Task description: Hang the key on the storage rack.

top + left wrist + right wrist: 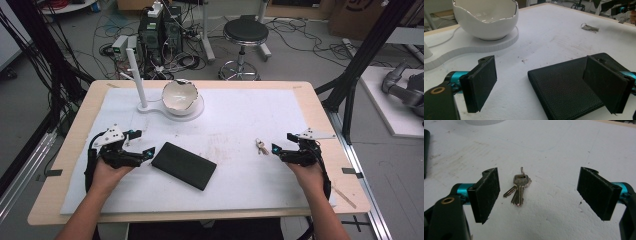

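Your table carries a big white sheet, and everything lies on it. At the far side the white bowl sits on its flat white stand, which also holds a thin upright post. The black wallet lies flat nearer to you, a little left of the middle. Your left gripper rests just beside the wallet's left end; in the left gripper view its jaws are spread wide and the wallet lies low between them, with no pad pressing on it. Your right gripper is near the right edge, jaws spread too. The small bunch of keys lies on the sheet just in front of them, untouched.
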{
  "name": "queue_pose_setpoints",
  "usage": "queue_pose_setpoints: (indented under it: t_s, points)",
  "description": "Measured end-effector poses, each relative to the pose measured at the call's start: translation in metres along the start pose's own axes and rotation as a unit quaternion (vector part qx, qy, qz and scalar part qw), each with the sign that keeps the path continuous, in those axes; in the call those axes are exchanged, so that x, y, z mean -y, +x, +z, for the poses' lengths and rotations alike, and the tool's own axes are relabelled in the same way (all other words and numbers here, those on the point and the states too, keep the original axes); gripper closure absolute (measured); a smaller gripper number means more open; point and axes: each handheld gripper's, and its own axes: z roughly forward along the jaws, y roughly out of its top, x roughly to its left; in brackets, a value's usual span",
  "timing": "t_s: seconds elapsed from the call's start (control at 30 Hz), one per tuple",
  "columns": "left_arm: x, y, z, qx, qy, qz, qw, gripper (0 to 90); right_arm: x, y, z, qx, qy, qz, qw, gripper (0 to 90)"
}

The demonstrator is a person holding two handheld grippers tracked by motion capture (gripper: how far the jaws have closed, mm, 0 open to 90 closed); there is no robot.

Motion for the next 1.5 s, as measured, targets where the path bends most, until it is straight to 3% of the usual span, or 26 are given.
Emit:
queue_pose_setpoints:
  t_s: [0.23,0.43,0.73,0.8,0.9,1.07,1.3,1.5]
  points:
    - [0.001,-0.001,0.004,0.012,0.004,-0.002,0.9999,11.9,0.0,0.0,0.001,-0.007,0.003,-0.005,1.0,18.7]
    - [0.0,-0.001,0.006,0.011,0.008,0.002,0.9999,12.0,0.001,0.002,-0.001,-0.008,0.002,-0.019,0.9998,18.7]
    - [0.001,-0.003,0.004,0.012,0.009,0.001,0.9999,12.0,-0.003,0.006,0.003,-0.028,0.009,-0.015,0.9994,18.7]
    - [0.001,-0.003,0.003,0.013,0.007,0.0,0.9999,12.0,-0.005,0.008,0.002,-0.016,0.002,-0.007,0.9998,18.7]
    - [0.001,-0.002,0.003,0.012,0.01,0.0,0.9999,12.0,-0.006,0.007,0.004,-0.017,0.003,-0.004,0.9998,18.7]
    - [0.004,-0.001,0.005,0.012,0.016,-0.011,0.9997,11.9,-0.017,0.006,0.012,-0.011,0.03,0.005,0.9995,19.5]
    - [0.003,-0.002,0.004,0.01,0.013,-0.013,0.9998,12.0,-0.036,0.006,0.029,-0.024,0.042,0.007,0.9988,28.6]
    - [0.004,-0.002,0.004,0.01,0.018,-0.011,0.9997,12.0,-0.032,0.004,0.046,-0.04,0.086,0.01,0.9955,42.6]
